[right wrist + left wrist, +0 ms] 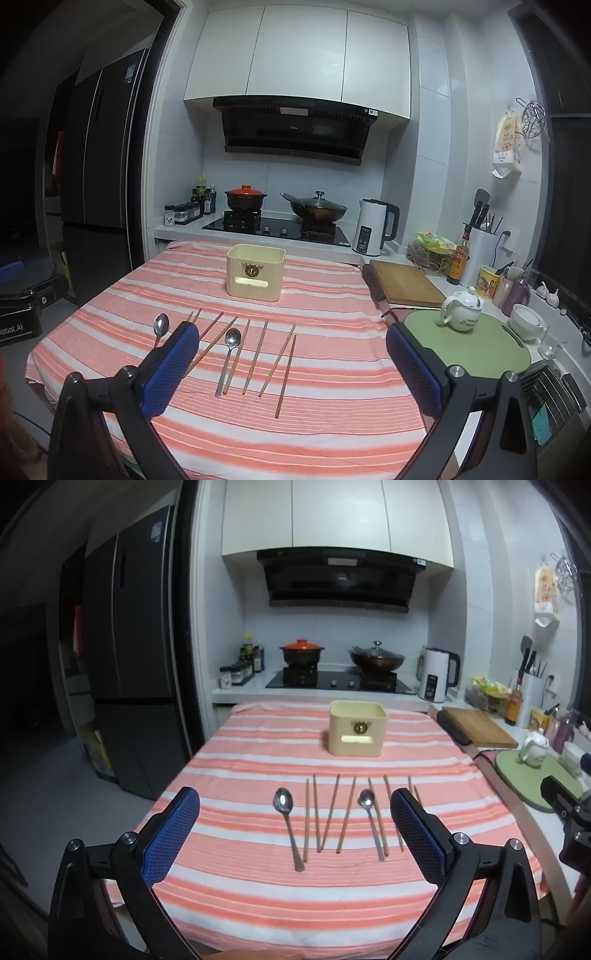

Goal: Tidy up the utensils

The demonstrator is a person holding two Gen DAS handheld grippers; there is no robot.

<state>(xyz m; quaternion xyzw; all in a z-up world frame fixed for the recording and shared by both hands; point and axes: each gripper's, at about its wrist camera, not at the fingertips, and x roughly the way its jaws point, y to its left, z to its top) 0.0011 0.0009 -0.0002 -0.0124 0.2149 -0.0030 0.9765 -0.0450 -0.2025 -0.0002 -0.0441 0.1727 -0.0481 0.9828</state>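
Above the striped worktop (258, 904), the left gripper (295, 834) and the right gripper (291, 363) are both spread wide and hold nothing. Two spoons (284, 812) and several chopsticks (330, 816) lie in a row, near the cream holder (357, 733) behind them.
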